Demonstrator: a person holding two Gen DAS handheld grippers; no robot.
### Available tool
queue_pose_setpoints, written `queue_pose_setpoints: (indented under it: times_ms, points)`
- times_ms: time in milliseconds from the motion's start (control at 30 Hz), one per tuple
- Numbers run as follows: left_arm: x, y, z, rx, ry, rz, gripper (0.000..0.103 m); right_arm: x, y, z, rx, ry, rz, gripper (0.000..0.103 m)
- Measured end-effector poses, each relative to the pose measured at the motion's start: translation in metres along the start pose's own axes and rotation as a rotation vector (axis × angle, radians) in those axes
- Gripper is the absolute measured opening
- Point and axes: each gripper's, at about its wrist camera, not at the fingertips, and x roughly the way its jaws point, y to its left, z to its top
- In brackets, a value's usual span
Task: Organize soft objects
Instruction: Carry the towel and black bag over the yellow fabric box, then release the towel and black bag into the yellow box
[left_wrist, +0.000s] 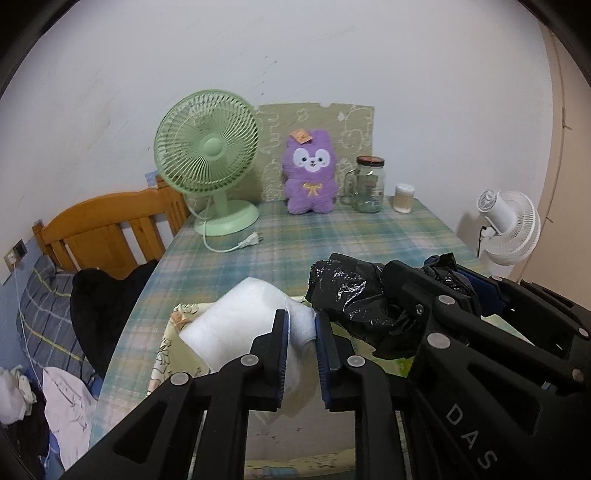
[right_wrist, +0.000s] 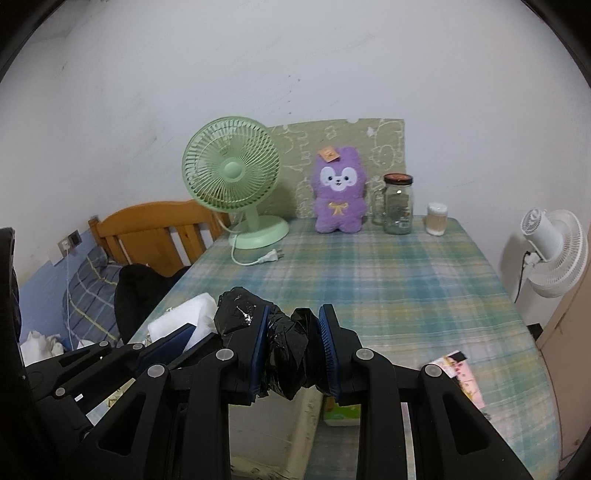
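In my right gripper (right_wrist: 291, 350) I have a crumpled black plastic bag (right_wrist: 284, 354) clamped between the blue pads, bunched up and bulging out on either side of them, held over the near edge of the plaid-covered table (right_wrist: 406, 280). My left gripper (left_wrist: 301, 354) has a folded white foam sheet (left_wrist: 243, 321) in it; the jaws stand close together with a corner of the foam between them, though I cannot tell for sure whether the pads really press on it or only flank it. Both soft things sit low and near me, side by side, over what looks like a pale container (right_wrist: 273, 432) just below the table's front edge (most of it is hidden behind my own linkages, so I won't swear to what it is). At the far end the purple plush toy (left_wrist: 310, 173) sits upright against the wall panel, between the green desk fan (left_wrist: 208, 158) and the glass jar (left_wrist: 369, 184), well apart from my hands and untouched. So I judge the job to be midway: two soft items are in hand and not yet set down, and the plush probably remains to be gathered.
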Motion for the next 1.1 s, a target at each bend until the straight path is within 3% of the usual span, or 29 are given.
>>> queue_pose_setpoints:
  times_ms: [200,267,533,600,667,733,800,1100]
  points:
    - [0.012,0.017,-0.006,-0.022,0.036,0.018,0.02,0.017,0.013,-0.004,-0.018,0.032,0.017,0.031]
    - [0.015,0.023,-0.008,-0.03,0.045,0.032,0.028,0.023,0.018,-0.006,-0.03,0.042,0.021,0.031]
    - [0.03,0.039,-0.017,-0.059,0.092,0.057,0.04,0.046,0.029,-0.01,-0.058,0.088,0.03,0.035]
    - [0.032,0.041,-0.018,-0.065,0.103,0.052,0.048,0.05,0.03,-0.011,-0.06,0.1,0.032,0.043]
    - [0.031,0.043,-0.018,-0.075,0.096,0.037,0.063,0.055,0.031,-0.011,-0.051,0.125,0.071,0.047]
    - [0.03,0.045,-0.018,-0.076,0.086,0.046,0.066,0.058,0.031,-0.013,-0.043,0.14,0.082,0.054]
    - [0.031,0.046,-0.018,-0.079,0.088,0.044,0.071,0.059,0.032,-0.013,-0.037,0.143,0.083,0.069]
    - [0.023,0.043,-0.018,-0.067,0.076,0.024,0.095,0.051,0.033,-0.013,-0.056,0.126,0.039,0.095]
